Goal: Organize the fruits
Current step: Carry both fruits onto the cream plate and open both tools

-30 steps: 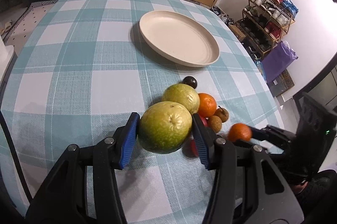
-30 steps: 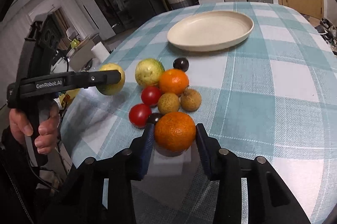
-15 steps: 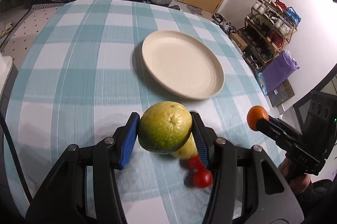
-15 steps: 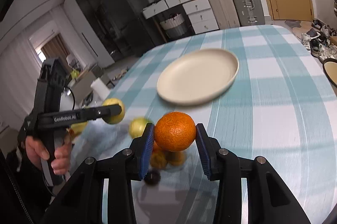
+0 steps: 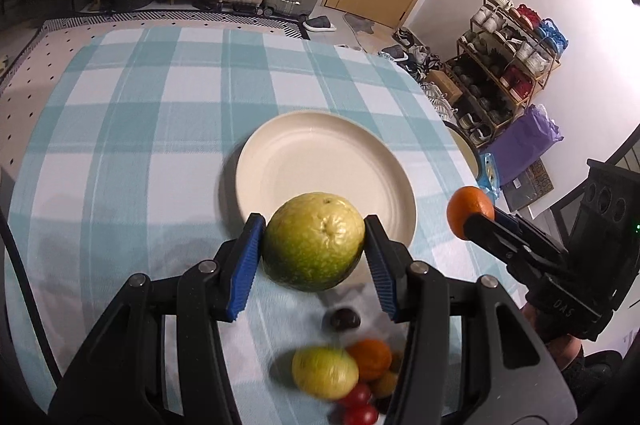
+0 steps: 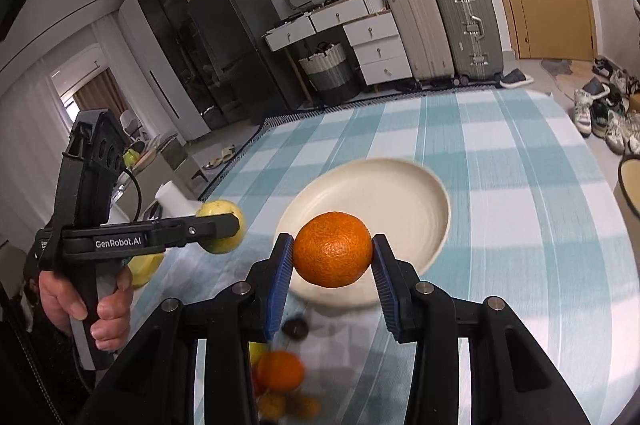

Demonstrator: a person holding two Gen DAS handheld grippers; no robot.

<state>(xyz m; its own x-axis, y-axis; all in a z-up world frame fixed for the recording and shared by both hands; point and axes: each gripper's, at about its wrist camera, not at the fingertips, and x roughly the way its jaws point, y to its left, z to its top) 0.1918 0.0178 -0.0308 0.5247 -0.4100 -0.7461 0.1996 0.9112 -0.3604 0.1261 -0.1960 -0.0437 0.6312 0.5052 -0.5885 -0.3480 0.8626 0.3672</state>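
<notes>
Fruit is in the air on both sides: the left gripper (image 5: pixel 314 257) pinches a green guava (image 5: pixel 314 241) over the near rim of the empty plate (image 5: pixel 280 161), which sits mid-table. To its right, the right gripper (image 6: pixel 332 261) pinches an orange (image 6: pixel 333 254). Round skins on narrow pads could slip, I judge, rolling off the table's right edge. "GenRobot.AI" is printed on the left tool.
</notes>
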